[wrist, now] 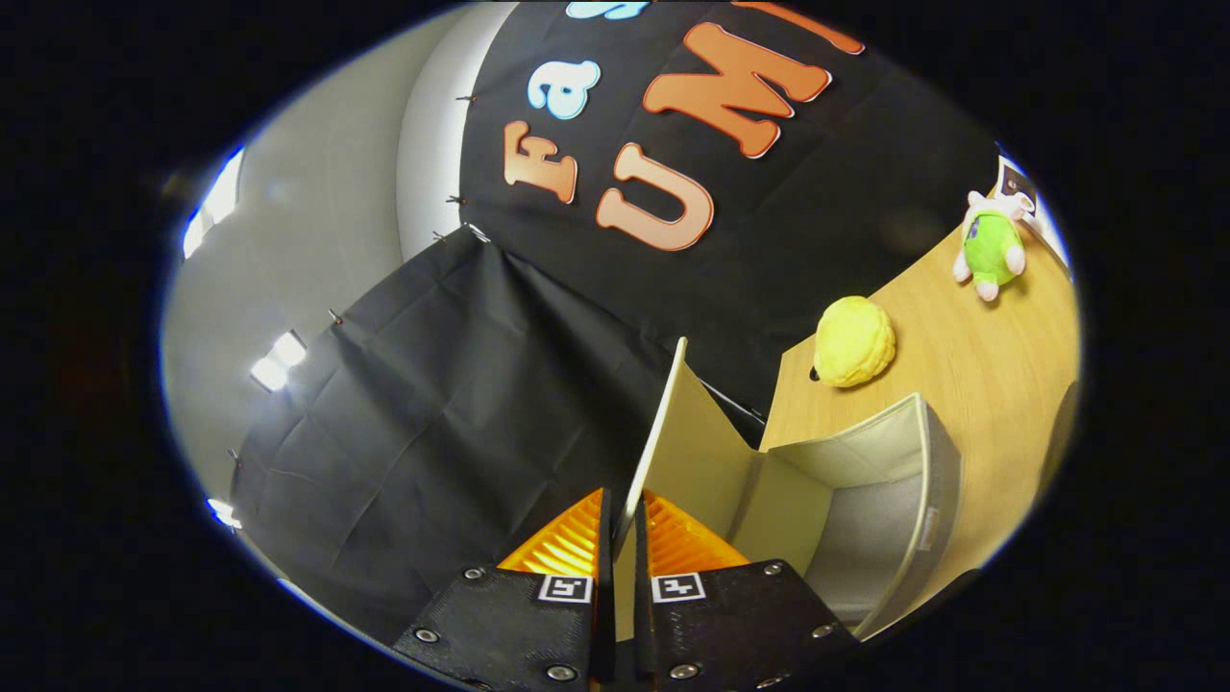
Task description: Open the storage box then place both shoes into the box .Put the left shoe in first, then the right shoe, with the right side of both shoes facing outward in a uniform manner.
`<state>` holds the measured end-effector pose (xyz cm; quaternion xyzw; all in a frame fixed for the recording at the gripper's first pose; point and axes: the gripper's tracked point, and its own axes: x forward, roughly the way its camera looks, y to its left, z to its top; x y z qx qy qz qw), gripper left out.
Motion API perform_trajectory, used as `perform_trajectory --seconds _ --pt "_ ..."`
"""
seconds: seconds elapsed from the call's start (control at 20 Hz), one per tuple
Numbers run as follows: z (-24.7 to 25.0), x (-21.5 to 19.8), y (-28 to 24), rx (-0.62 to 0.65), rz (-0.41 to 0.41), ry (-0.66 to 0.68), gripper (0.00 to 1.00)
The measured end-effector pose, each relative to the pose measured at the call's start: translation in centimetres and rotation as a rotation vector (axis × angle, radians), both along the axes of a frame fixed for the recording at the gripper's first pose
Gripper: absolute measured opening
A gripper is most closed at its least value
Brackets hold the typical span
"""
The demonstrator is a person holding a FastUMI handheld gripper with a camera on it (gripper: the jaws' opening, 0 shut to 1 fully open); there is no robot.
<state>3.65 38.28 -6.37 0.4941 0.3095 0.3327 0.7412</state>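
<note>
Claw (623,538) clamped on thin flat lid (673,432) of fabric box (922,481)

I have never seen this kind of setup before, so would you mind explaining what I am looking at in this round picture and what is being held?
A person carries a handheld gripper with two fingers, and a wide-angle camera rides on it, looking forward along those fingers. That is why the picture is round and tilted.

The fingers are closed on the thin edge of a lid, the pale flap rising between them. It belongs to the storage box, which stands open just beyond, its grey inside visible. So the lid is being swung open.

The box rests on a wooden table. Farther along it lie a yellow plush toy and a green and white plush toy. The dark cloth behind is the booth's wall.
</note>
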Motion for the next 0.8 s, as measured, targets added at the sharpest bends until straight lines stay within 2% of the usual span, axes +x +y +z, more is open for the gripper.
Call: perform_trajectory --seconds 0.4,0.7,0.8 --pt "0.7 -0.6 7.9 -0.002 0.038 0.033 0.08" --pt "0.0 0.6 14.7 0.062 0.042 0.178 0.08" --pt "-0.1 0.0 16.0 0.075 0.026 0.171 0.11"
